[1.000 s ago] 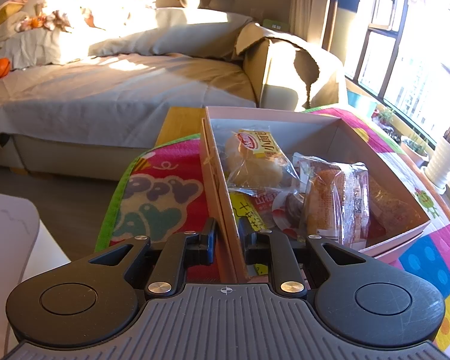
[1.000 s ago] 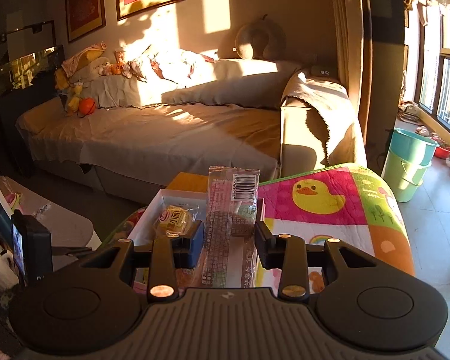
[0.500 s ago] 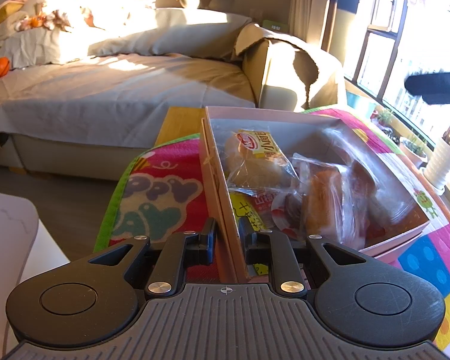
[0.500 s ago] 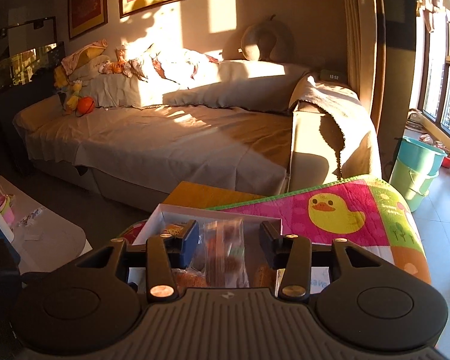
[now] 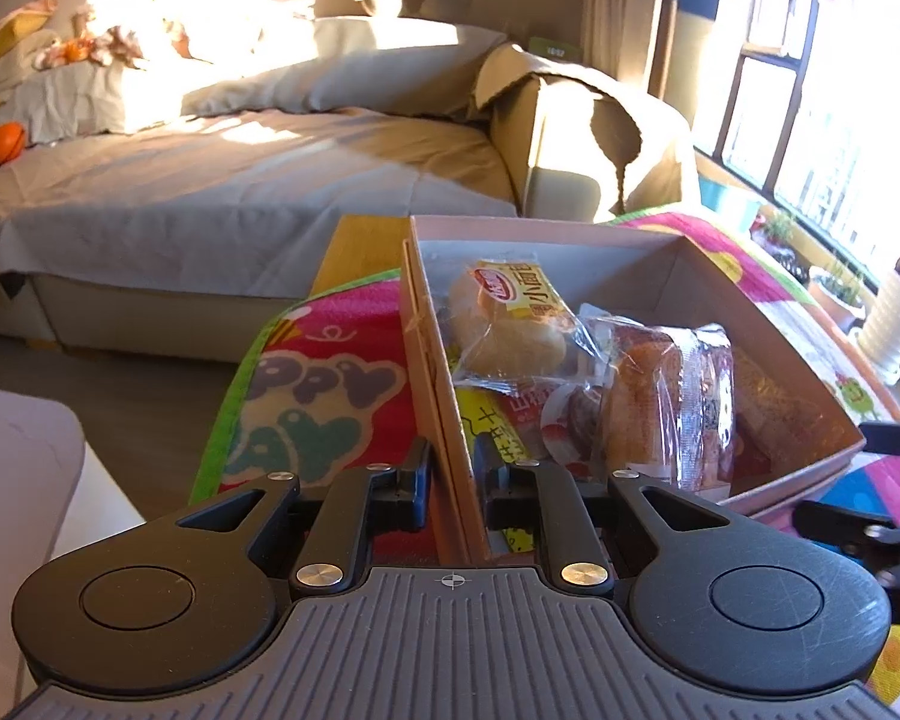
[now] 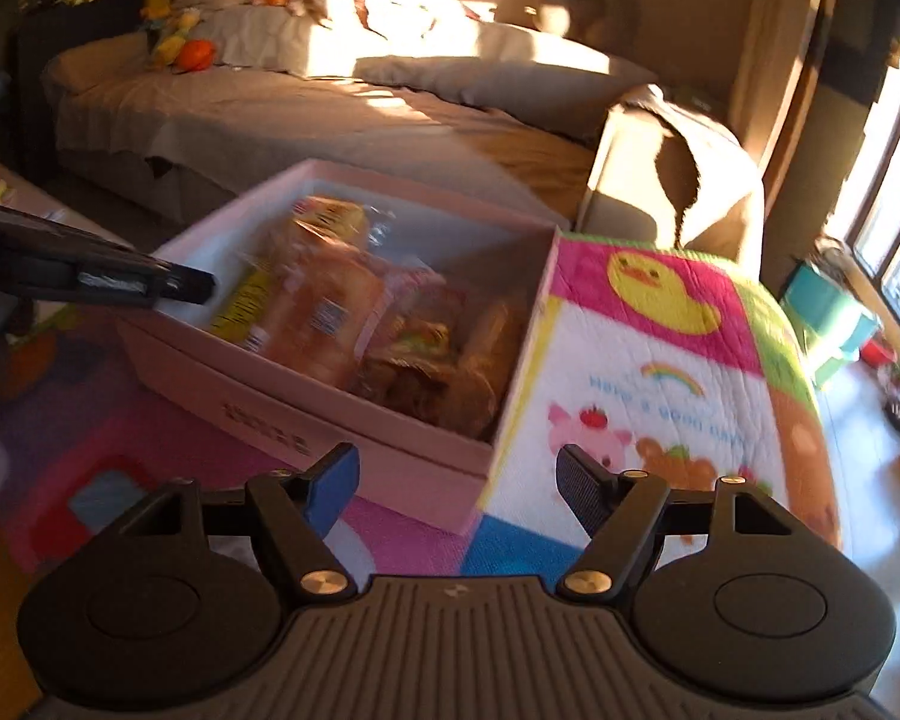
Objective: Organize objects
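**Snack box on the play mat, one gripper pinching the wall**

So the left gripper (image 5: 450,489) is clamping its two black fingers onto the near side wall of the pale pink rectangular cardboard box (image 5: 435,360), one finger outside, one inside, the thin stiff wall squeezed flat between them. The box is sitting open-topped on a quilted, brightly coloured cartoon-print play mat (image 5: 324,384), and it's packed with crinkly plastic-wrapped stuff: a round pale bun in a clear wrapper with a yellow and red label (image 5: 510,330) towards the far end, a tall golden-brown cake slice in shiny clear film (image 5: 666,408) standing upright nearer the middle, and a flat yellow and red printed packet (image 5: 498,420) lying underneath them.

The right gripper (image 6: 456,483) is hanging with its jaws spread wide and nothing between them, just outside the near corner of the box (image 6: 354,420). One pad is looking blue and smooth, the other black and ribbed. That view is a bit motion-blurred, so the wrappers are reading as orange-brown smears. Behind it all, a soft beige fabric-covered sofa (image 5: 228,192) is catching hard sunlight.
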A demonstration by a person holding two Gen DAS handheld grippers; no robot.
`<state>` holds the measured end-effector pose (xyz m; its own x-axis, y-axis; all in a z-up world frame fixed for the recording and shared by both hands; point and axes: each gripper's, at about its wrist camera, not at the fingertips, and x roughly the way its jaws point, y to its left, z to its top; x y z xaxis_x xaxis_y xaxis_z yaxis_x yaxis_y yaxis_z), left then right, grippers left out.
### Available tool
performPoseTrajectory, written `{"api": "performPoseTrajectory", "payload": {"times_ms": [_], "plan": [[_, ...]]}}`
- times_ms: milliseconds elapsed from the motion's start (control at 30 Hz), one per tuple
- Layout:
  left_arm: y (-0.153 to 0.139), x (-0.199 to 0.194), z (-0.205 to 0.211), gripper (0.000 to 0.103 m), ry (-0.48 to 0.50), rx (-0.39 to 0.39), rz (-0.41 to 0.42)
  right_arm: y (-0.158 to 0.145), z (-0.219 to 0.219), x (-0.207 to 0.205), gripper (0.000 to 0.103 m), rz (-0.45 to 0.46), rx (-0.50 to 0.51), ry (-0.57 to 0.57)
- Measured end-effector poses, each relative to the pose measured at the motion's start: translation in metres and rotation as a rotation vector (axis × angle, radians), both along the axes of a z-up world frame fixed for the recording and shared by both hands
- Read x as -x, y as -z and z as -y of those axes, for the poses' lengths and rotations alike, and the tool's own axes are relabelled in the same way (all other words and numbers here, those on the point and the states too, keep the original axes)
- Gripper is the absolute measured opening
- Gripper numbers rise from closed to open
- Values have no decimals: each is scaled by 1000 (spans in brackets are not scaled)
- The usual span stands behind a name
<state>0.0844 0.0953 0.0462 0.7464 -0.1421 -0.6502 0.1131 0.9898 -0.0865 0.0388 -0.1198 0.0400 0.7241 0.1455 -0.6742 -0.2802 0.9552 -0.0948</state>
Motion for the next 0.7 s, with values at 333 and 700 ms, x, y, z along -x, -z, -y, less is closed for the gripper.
{"api": "performPoseTrajectory", "payload": {"times_ms": [333, 700], "plan": [[3, -99, 86, 19, 116, -23, 44, 11, 68, -48, 73, 86, -113, 188], [19, -139, 59, 103, -40, 1, 50, 36, 84, -87, 73, 80, -82, 277]]}}
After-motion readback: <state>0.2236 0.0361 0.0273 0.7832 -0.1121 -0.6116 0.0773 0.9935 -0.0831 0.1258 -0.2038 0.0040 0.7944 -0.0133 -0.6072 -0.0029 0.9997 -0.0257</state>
